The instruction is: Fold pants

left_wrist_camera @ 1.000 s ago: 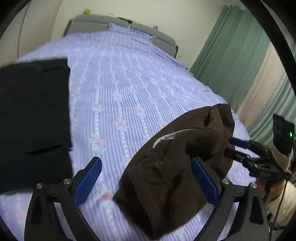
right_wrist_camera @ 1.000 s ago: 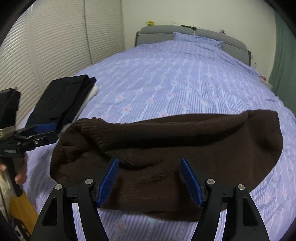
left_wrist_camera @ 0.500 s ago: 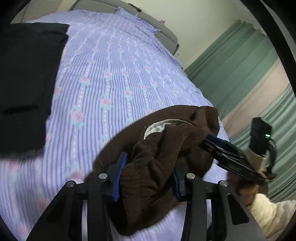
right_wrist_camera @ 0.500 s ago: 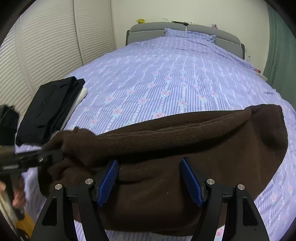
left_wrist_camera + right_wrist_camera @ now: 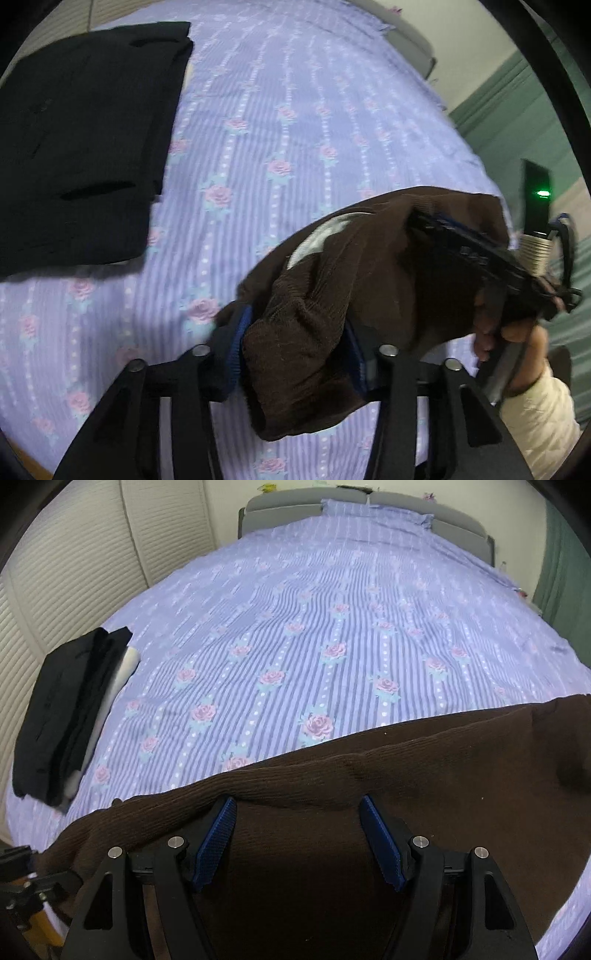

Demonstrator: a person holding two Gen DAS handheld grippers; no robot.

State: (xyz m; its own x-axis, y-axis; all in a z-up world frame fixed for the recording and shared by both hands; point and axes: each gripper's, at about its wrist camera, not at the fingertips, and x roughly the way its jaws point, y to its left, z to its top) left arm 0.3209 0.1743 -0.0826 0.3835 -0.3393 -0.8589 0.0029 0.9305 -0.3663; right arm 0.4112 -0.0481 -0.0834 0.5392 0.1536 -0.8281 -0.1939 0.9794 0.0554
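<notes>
Brown corduroy pants [image 5: 362,295] lie bunched at the near edge of the bed. My left gripper [image 5: 295,350] is shut on a wad of the brown fabric. In the right wrist view the brown pants [image 5: 369,867] spread across the foreground. My right gripper [image 5: 299,834] is open, its blue pads over the fabric with nothing between them. The right gripper also shows in the left wrist view [image 5: 436,225], pushed into the far fold of the pants.
A stack of folded black pants [image 5: 74,140] lies on the bed's left side, also in the right wrist view [image 5: 66,712]. The lilac rose-striped bedspread [image 5: 332,627] stretches back to the grey headboard [image 5: 369,502]. Shutter doors stand left, green curtains right.
My left gripper closed on the brown pants and pulled the bunch up and towards me. My right gripper moved forward onto the fabric and stayed open.
</notes>
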